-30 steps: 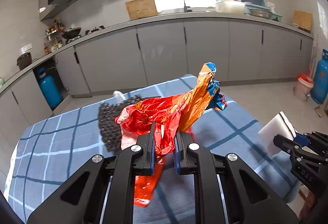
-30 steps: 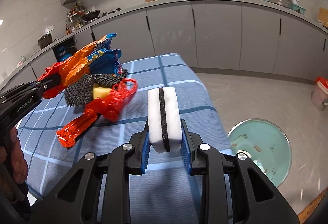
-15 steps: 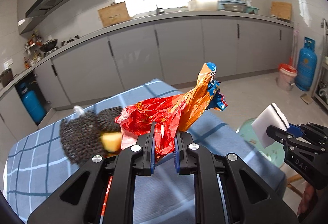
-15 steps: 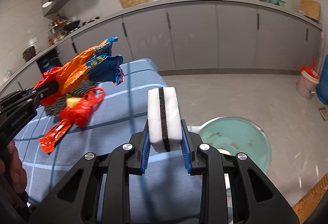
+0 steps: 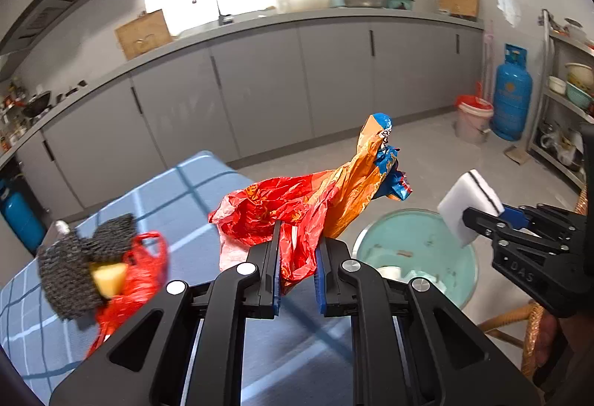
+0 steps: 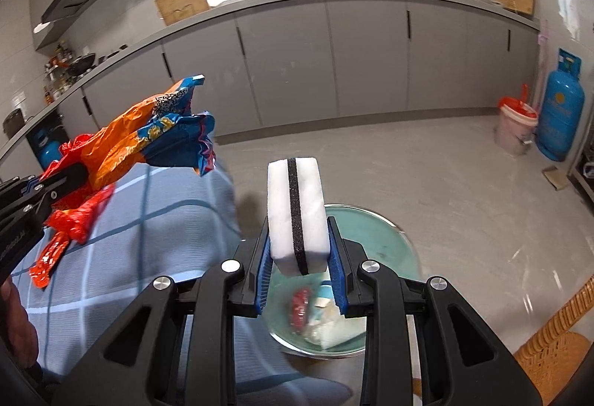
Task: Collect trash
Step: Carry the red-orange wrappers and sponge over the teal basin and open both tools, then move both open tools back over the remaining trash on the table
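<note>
My left gripper (image 5: pixel 296 257) is shut on a crumpled bunch of red, orange and blue wrappers (image 5: pixel 315 198), held in the air past the table's right edge; the same wrappers (image 6: pixel 148 142) show at the left of the right wrist view. My right gripper (image 6: pixel 299 263) is shut on a white sponge with a black middle layer (image 6: pixel 297 213), which hangs over a round teal bin (image 6: pixel 386 231) on the floor. The bin (image 5: pixel 415 242) holds some white and red scraps. In the left wrist view the sponge (image 5: pixel 467 201) and right gripper (image 5: pixel 482 220) are at the right.
A table with a blue checked cloth (image 5: pixel 178 190) is at the left, bearing a dark mesh scrubber (image 5: pixel 74 268), a yellow piece and a red bag (image 5: pixel 137 279). A wicker chair (image 6: pixel 557 343) stands by the bin. Grey cabinets, a red-lidded bucket (image 6: pixel 516 127) and a blue gas cylinder (image 6: pixel 560 112) line the far wall.
Both grippers have swung right, off the table toward the floor bin, carrying the wrappers and the sponge. The bin has come under the right gripper. Grips are unchanged.
</note>
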A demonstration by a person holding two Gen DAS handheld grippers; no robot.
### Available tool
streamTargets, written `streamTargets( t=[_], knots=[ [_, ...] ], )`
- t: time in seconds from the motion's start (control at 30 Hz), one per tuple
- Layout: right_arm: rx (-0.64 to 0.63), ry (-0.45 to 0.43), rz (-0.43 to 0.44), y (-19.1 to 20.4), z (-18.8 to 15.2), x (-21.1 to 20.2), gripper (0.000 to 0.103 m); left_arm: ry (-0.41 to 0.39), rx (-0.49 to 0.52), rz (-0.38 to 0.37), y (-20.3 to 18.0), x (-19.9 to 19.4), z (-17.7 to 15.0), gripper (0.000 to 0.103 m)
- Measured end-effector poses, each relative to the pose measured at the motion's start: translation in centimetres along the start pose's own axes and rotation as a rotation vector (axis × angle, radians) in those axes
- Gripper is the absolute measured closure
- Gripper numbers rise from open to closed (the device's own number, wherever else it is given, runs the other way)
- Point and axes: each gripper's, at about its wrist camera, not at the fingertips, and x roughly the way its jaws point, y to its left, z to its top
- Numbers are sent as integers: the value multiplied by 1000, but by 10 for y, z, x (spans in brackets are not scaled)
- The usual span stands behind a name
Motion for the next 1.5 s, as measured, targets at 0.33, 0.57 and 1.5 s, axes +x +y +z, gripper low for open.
streamTargets(
  t=[0.33, 0.57, 1.5],
  knots=[
    [36, 53, -43, -31, -10, 25, 74, 64, 62, -78, -48, 39, 0, 88],
    [75, 66, -77, -53, -18, 41, 43, 79, 89, -80, -61, 54, -5, 38],
    [7, 65, 0, 6, -19, 37, 28, 86, -33, 100, 23, 26, -21, 23]
  ],
)
